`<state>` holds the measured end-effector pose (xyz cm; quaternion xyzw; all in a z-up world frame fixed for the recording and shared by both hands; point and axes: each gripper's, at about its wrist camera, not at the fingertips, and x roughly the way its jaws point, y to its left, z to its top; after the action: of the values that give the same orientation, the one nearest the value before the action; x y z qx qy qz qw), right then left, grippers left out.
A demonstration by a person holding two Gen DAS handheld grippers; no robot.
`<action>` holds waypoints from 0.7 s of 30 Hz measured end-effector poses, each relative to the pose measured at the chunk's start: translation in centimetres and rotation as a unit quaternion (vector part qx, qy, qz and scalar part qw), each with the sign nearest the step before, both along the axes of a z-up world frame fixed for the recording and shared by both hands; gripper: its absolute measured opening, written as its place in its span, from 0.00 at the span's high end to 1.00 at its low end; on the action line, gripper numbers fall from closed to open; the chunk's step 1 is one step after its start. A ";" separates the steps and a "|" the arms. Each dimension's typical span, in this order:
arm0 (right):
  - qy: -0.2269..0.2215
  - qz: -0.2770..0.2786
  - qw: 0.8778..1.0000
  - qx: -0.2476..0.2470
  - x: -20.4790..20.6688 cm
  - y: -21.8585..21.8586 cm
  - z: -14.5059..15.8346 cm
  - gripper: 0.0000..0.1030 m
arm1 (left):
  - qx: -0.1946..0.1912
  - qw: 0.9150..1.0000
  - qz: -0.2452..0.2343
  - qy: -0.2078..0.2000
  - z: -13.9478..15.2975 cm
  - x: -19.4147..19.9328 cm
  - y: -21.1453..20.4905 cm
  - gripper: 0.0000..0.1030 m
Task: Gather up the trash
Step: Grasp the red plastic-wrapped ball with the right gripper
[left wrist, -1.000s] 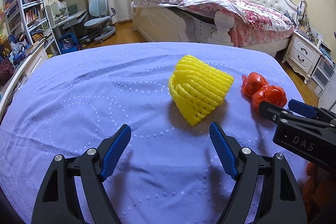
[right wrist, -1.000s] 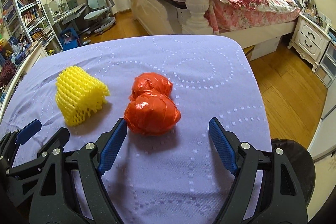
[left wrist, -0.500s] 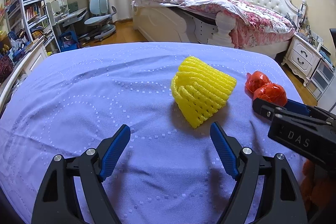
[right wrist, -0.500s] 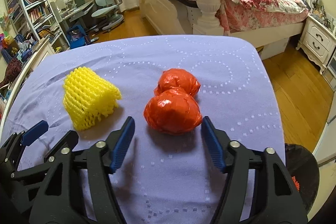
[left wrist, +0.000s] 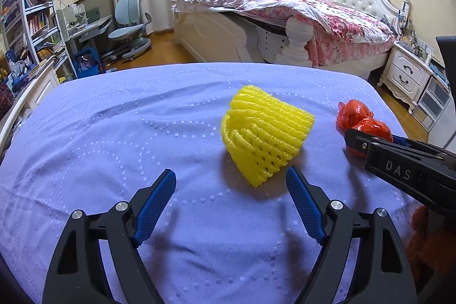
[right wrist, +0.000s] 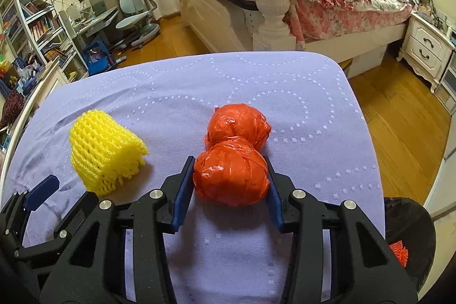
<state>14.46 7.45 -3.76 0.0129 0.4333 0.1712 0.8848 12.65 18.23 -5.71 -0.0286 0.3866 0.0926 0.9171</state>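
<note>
A lilac tablecloth (right wrist: 299,93) fills the middle of both views. At the bottom of the left wrist view, the left gripper (left wrist: 230,195) tilts down over the cloth, spread wide and empty, with the yellow foam net (left wrist: 265,133) just beyond it. At the right edge, the right gripper (right wrist: 229,175) reads "DAS". Only its own view shows its jaws closing, pads against the near lobe of the orange plastic bag (right wrist: 233,155). A dark bin (right wrist: 410,221), probably, sits lower right.
</note>
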 end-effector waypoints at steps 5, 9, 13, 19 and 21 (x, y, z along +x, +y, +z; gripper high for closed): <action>0.000 -0.007 1.000 0.006 -0.1 -1.0 -0.2 0.58 | 0.012 1.000 -0.012 -0.003 0.1 0.7 -0.7 0.21; -0.001 -0.007 1.000 0.004 -0.1 -1.1 -0.3 0.58 | 0.017 1.000 -0.019 -0.004 0.1 1.7 -1.3 0.20; 0.000 -0.006 1.000 0.005 -0.1 -1.4 -0.3 0.57 | 0.026 0.999 -0.020 0.004 0.1 2.6 -1.5 0.19; -0.001 -0.006 1.000 0.002 -0.1 -1.3 -0.3 0.57 | 0.031 0.999 -0.016 0.014 -0.2 3.6 -1.3 0.18; -0.001 -0.006 1.000 0.001 0.0 -1.4 -0.3 0.56 | 0.031 0.999 -0.019 0.022 -0.4 3.9 -1.2 0.18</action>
<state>14.42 6.08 -4.08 0.0161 0.4320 0.1662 0.8863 16.50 16.99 -6.10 0.0092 0.4045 0.0879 0.9103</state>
